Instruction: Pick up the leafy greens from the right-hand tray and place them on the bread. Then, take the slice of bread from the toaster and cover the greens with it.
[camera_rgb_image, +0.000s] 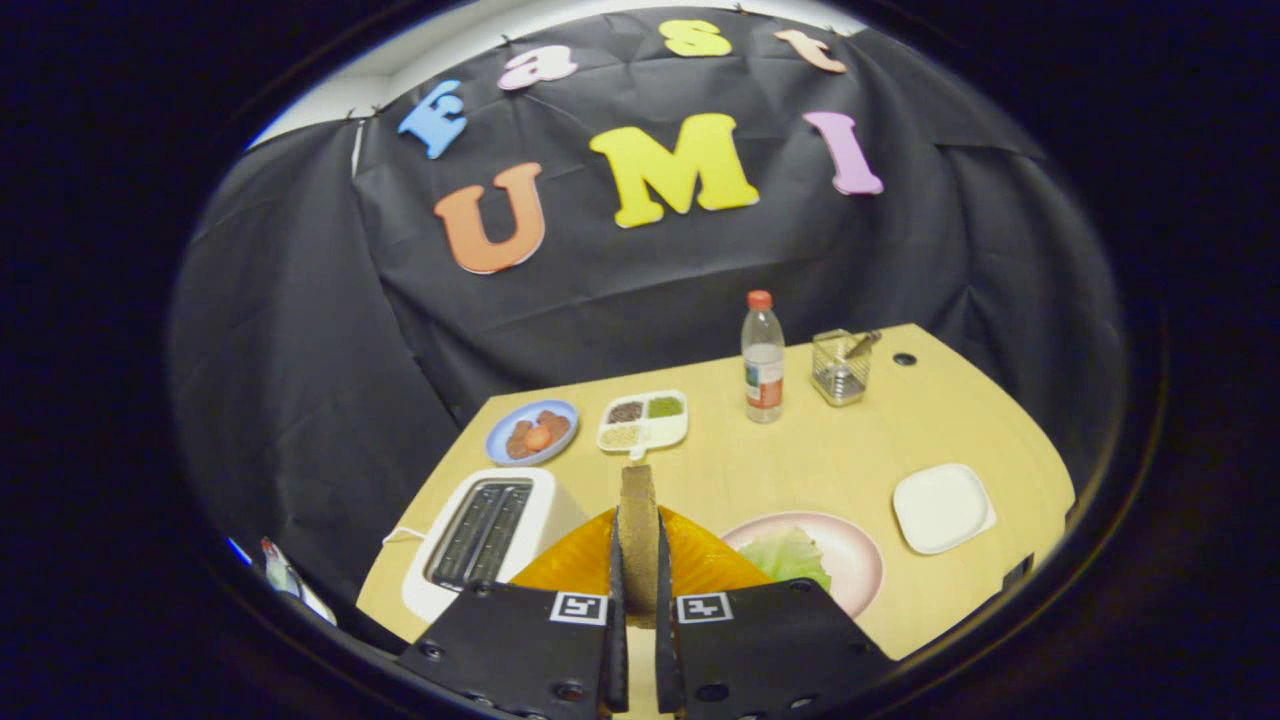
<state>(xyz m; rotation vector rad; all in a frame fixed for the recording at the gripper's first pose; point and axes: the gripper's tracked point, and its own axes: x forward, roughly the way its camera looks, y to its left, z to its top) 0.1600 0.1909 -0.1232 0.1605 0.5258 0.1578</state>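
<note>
My gripper (638, 545) is shut on a slice of brown bread (637, 515), which stands on edge between the two fingers and sticks out past their tips. Just left of the fingers stands the white toaster (487, 535), and its dark slots look empty. Right of the fingers, a pink plate (855, 560) carries the leafy greens (790, 553); whatever is under the leaves is hidden. Beneath the fingers lies an orange ribbed dish (700, 560), partly covered by the gripper.
An empty white square tray (942, 507) sits right of the pink plate. Farther back on the wooden table (800, 460) are a blue plate of food (533, 432), a white divided dish (643, 420), a water bottle (763, 358) and a wire holder (840, 366).
</note>
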